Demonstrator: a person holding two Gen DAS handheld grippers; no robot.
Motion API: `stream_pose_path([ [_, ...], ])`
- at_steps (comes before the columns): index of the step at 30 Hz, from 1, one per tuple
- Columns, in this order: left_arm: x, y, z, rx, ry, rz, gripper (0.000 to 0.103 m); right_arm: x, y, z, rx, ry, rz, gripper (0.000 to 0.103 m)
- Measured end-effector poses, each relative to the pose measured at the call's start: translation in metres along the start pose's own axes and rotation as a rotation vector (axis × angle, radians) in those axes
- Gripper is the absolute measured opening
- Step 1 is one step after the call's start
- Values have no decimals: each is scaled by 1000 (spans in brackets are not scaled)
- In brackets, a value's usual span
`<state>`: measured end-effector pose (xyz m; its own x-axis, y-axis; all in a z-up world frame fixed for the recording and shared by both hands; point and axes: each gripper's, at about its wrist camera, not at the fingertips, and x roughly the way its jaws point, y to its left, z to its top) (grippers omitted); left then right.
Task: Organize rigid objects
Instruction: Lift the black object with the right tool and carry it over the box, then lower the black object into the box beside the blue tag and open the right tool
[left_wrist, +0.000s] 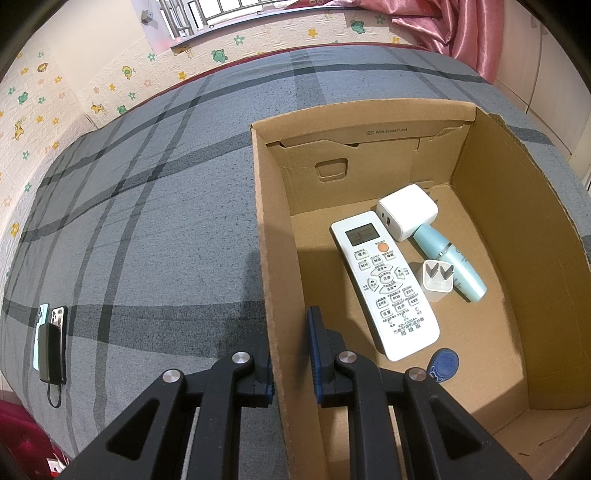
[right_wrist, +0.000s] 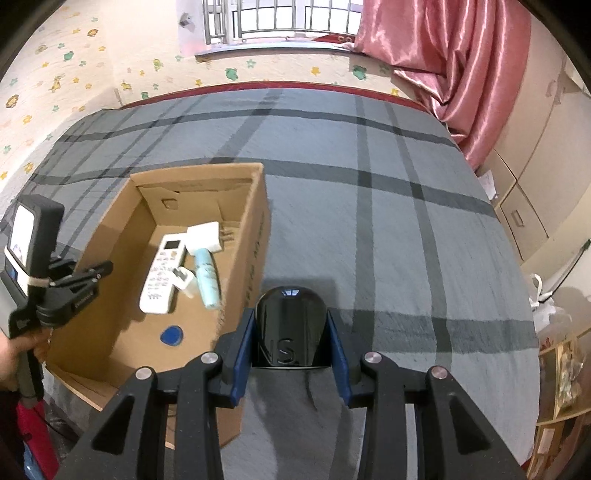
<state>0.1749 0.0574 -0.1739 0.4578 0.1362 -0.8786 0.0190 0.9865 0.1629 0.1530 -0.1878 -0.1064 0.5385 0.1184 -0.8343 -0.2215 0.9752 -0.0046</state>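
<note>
Left wrist view: left claw (left_wrist: 291, 354) set astride the left wall of the open brown cardboard box (left_wrist: 280, 258), one finger outside, one inside, pads close to the wall but not clearly pinching it, so cannot tell if clenched. Box resting on the grey checked bed cover (left_wrist: 147, 221), toward its right side. Inside on the box floor: long white remote control (left_wrist: 384, 284) lying flat, white square charger block (left_wrist: 406, 212) touching its top end, light blue bottle (left_wrist: 448, 264) lying on its side just right of the remote, small white plug (left_wrist: 437, 278) with prongs up leaning on the bottle, blue round key tag (left_wrist: 443, 363) near the remote's lower end. Near the bed's left edge, two phones (left_wrist: 50, 325) side by side under a black power bank (left_wrist: 51, 352).

Right wrist view: right claw (right_wrist: 290, 354) clenched on a shiny black rounded gadget (right_wrist: 290, 325), held just above the bed cover, right beside the box's right wall (right_wrist: 251, 258). Same remote (right_wrist: 162, 273), charger block (right_wrist: 203, 236), bottle (right_wrist: 208, 280), plug (right_wrist: 183, 278) and blue tag (right_wrist: 171, 336) seen inside the box. Left claw's handle at the left edge, gripped by a hand (right_wrist: 16, 354).
</note>
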Motion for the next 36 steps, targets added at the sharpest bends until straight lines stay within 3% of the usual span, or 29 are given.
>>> stream_pose_path([
  [18, 0, 1, 1, -5, 3, -4, 15, 14, 46, 40, -67, -26, 74, 40],
  [36, 2, 2, 1, -6, 4, -5, 15, 69, 102, 55, -153, 75, 173, 40],
])
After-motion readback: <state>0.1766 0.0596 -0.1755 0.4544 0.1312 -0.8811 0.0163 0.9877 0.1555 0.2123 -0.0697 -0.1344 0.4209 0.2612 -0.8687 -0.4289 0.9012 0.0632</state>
